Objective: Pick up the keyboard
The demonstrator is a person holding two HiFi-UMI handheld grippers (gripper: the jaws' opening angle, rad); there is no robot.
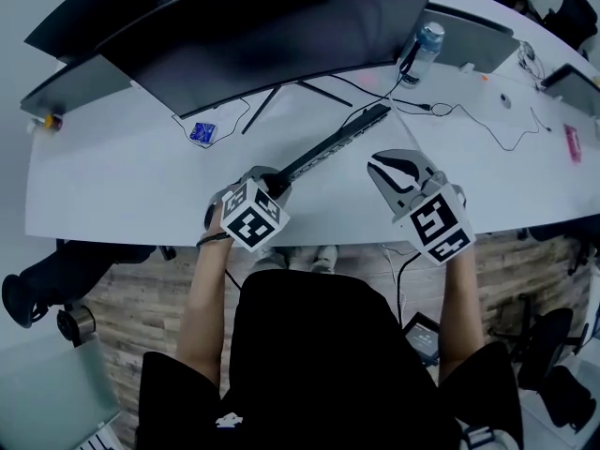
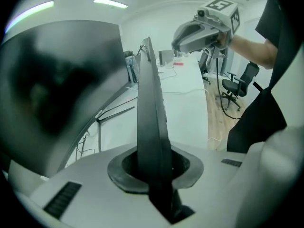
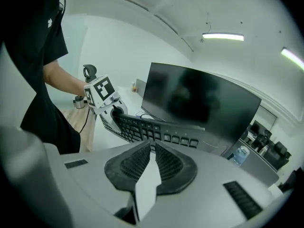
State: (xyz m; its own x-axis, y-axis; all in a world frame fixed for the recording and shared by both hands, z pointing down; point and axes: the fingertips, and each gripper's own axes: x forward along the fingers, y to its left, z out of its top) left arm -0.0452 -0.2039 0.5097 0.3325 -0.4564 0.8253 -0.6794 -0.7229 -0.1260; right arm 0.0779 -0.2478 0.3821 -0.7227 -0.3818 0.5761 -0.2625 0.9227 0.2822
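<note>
Clearly left tongs [image 1: 274, 184] clamp the keyboard [image 1: 333, 143]; right tongs [image 3: 153, 146] empty, seemingly together.

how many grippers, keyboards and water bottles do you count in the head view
grippers: 2 (left gripper, right gripper)
keyboard: 1
water bottle: 1
total: 4

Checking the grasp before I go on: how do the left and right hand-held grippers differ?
The left hand-held gripper is clamped on the keyboard's end; the right hand-held gripper is shut on nothing. The left one touches the keyboard, turned on edge; the right one is apart from it. Both are held above the desk.
</note>
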